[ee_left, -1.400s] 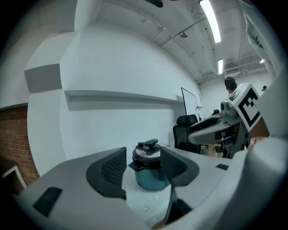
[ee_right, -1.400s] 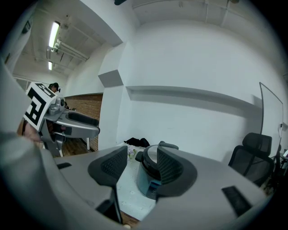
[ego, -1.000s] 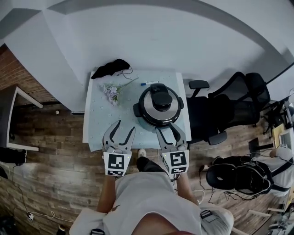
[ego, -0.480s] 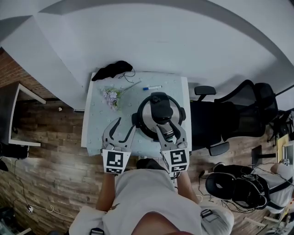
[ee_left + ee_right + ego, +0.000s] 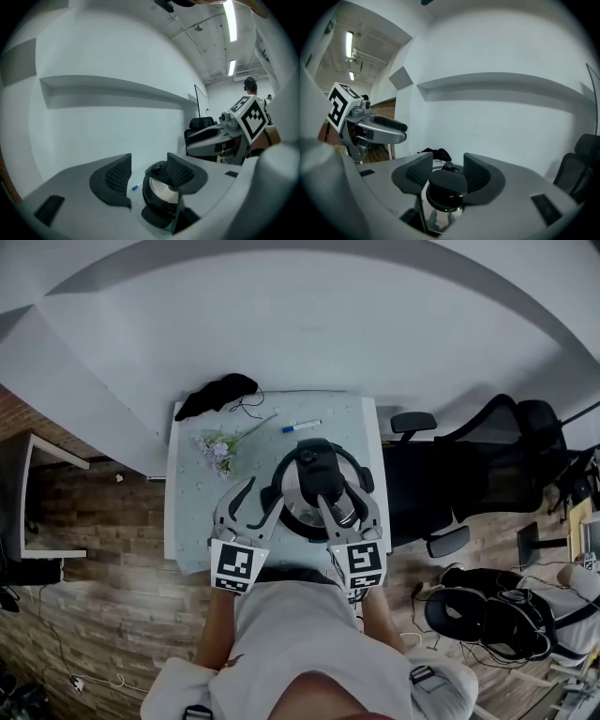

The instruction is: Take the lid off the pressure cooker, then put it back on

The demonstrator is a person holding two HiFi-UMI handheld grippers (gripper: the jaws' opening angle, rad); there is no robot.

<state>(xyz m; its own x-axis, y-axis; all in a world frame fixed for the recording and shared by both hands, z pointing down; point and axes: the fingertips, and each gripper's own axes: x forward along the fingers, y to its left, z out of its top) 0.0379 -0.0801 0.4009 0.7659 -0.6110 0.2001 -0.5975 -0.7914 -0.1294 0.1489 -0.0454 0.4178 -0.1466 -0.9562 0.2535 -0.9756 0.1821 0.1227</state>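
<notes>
Though lidded, round shiny pressure cooker (image 5: 317, 474)

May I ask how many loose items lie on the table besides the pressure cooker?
3: a black bundle at the far-left corner, a flower sprig left of the cooker, a blue pen beyond it. Others may be hidden.

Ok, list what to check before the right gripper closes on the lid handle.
1. Lid seated on pressure cooker: ok.
2. Right gripper jaws apart: ok.
3. Lid handle lined up between them: ok.
4. Left gripper open, holding nothing: ok.
5. Lid lock released: cannot tell.
6. Pen and flowers clear of the cooker: ok.
</notes>
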